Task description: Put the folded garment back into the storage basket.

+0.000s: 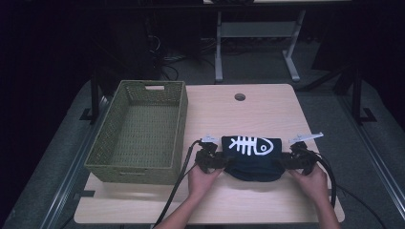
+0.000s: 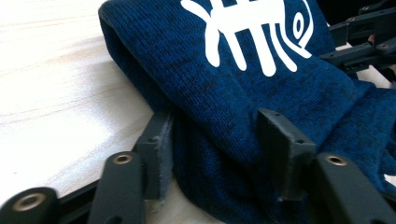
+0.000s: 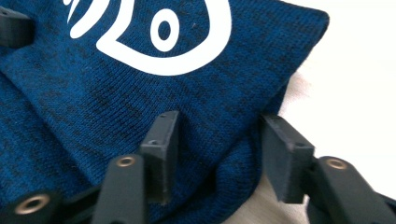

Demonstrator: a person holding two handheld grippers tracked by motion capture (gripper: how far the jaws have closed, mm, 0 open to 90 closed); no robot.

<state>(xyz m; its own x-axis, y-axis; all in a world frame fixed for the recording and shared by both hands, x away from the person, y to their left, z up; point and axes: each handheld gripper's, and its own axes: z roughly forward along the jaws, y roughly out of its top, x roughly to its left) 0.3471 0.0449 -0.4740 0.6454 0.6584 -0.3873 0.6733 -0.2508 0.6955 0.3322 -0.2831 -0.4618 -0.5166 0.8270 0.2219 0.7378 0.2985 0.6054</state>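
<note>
A folded dark blue knit garment (image 1: 253, 162) with a white fish-skeleton print (image 1: 248, 144) lies on the light wooden table (image 1: 248, 114), near its front edge. My left gripper (image 1: 212, 160) holds the garment's left end and my right gripper (image 1: 296, 160) its right end. In the left gripper view the jaws of the left gripper (image 2: 215, 126) are shut on a thick fold of the garment (image 2: 243, 79). In the right gripper view the right gripper (image 3: 219, 126) pinches a bunched corner of the garment (image 3: 93, 98). The garment's front edge sags in a curve between the grippers.
A green woven basket (image 1: 102, 140), with nothing inside, stands on the table's left side, close to my left gripper. A round cable hole (image 1: 239, 97) sits at the table's far edge. Black cables trail off the front edge. Desk legs stand on the floor beyond.
</note>
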